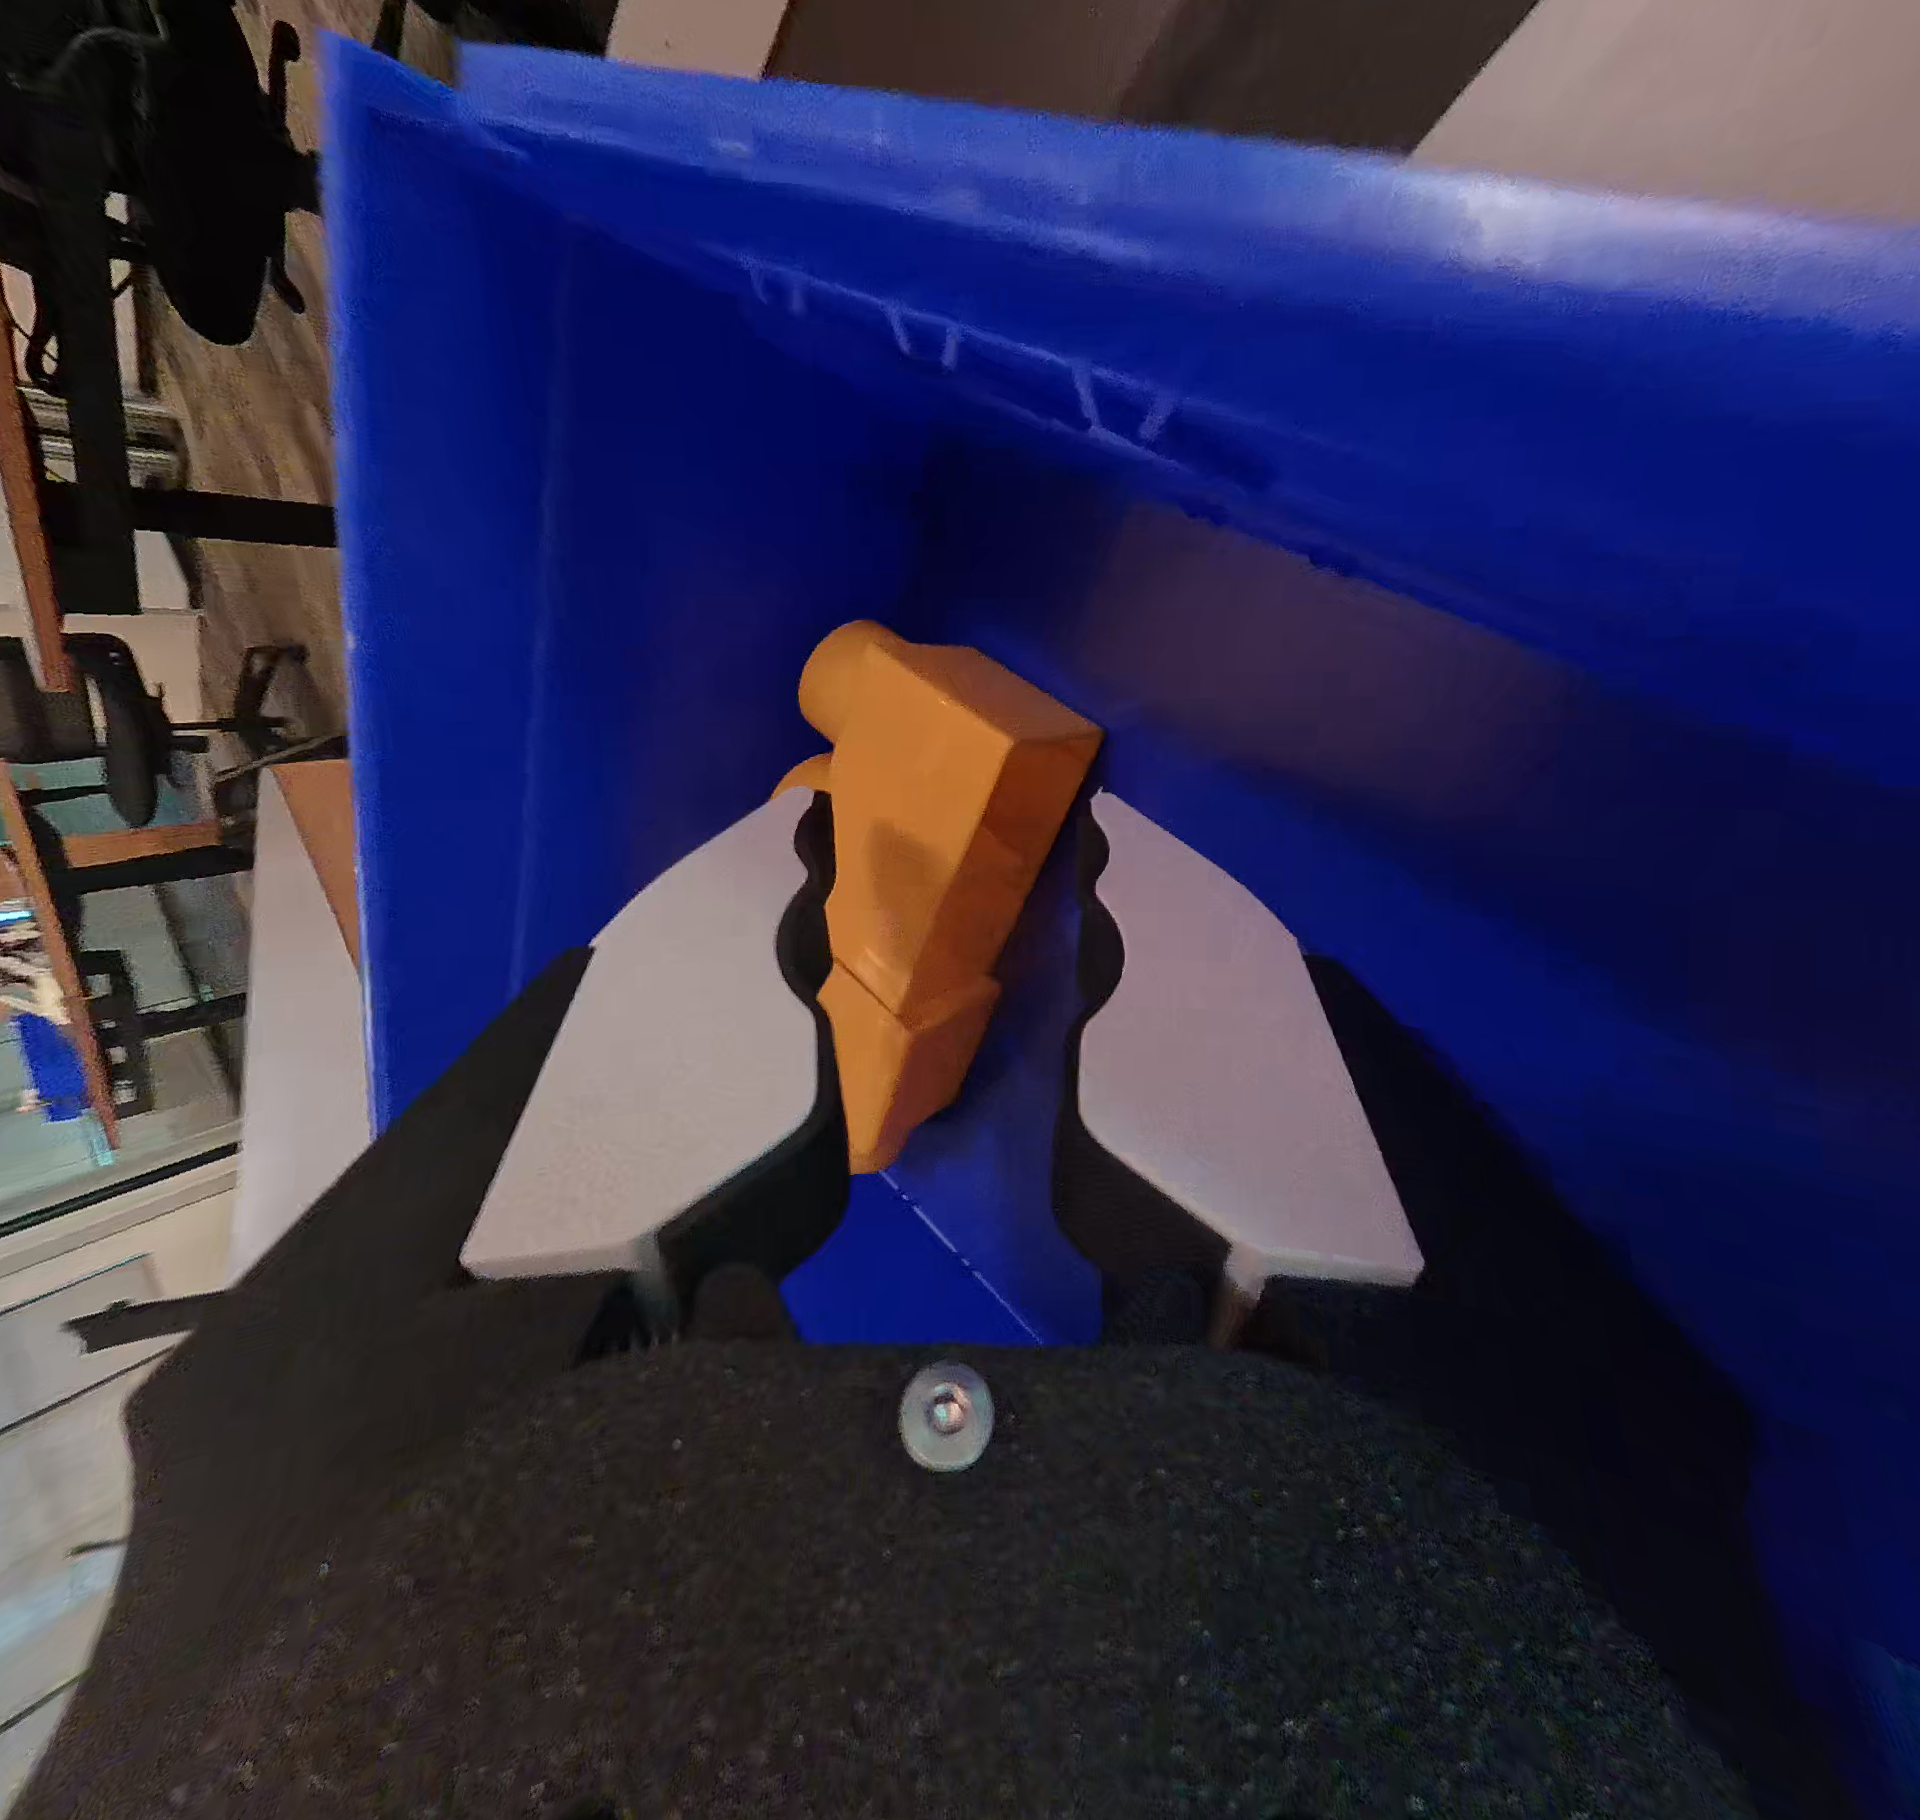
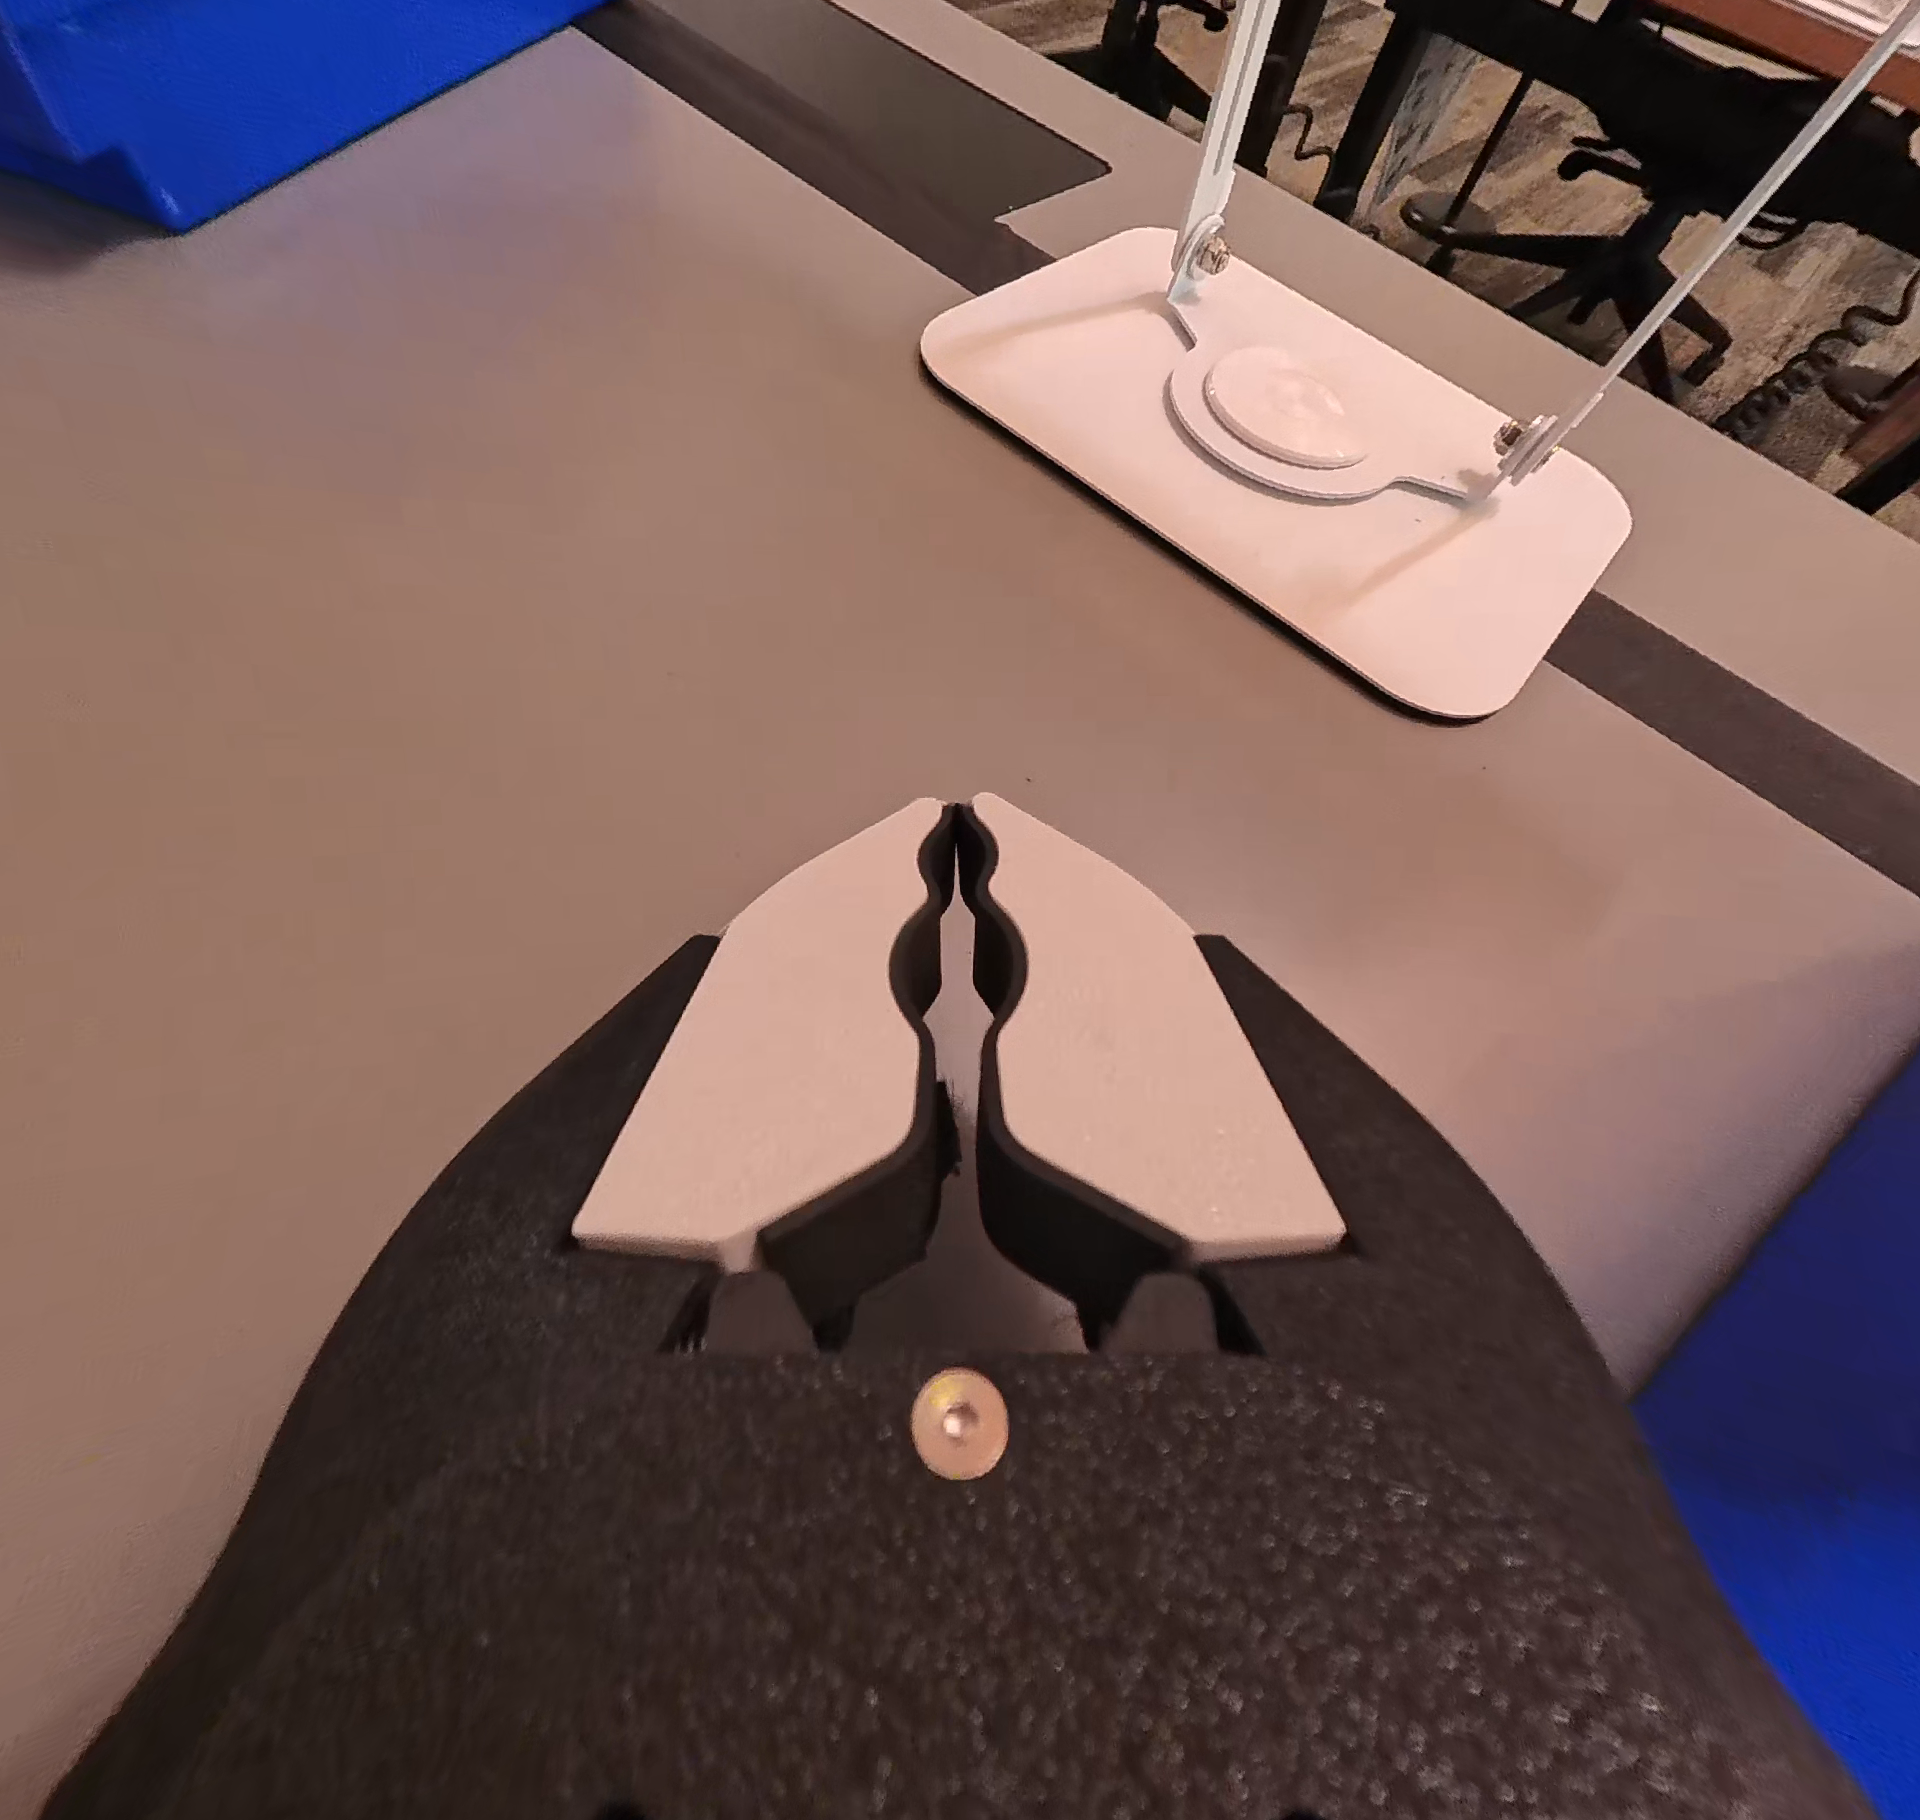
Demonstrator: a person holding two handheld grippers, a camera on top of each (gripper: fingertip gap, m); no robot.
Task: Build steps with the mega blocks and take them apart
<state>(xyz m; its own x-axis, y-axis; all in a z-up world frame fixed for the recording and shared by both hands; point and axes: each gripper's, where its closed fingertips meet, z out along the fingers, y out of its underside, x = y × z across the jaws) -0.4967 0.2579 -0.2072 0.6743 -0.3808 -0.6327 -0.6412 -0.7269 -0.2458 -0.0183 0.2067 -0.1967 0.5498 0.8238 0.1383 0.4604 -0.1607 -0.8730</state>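
Observation:
My left gripper [image 1: 951, 802] is inside a blue bin [image 1: 1455, 368], near its corner. Its jaws are partly closed on an orange mega block [image 1: 935, 835], which sits tilted between the fingers. The block touches the left pad and the right fingertip, and its studs point up and to the left. My right gripper [image 2: 958, 809] is shut and empty, just above the bare grey table [image 2: 468, 627]. No other blocks show in either view.
The blue bin [image 2: 260, 25] stands at the table's far left in the right wrist view. Another blue surface [image 2: 1787, 1355] lies at the lower right. A white stand base [image 2: 1299, 523] with thin white rods sits at the far right by the table edge. Chairs and desks stand beyond. The white stand base [image 2: 1299, 523] is about 20 cm from my right fingertips and 45 cm from my left.

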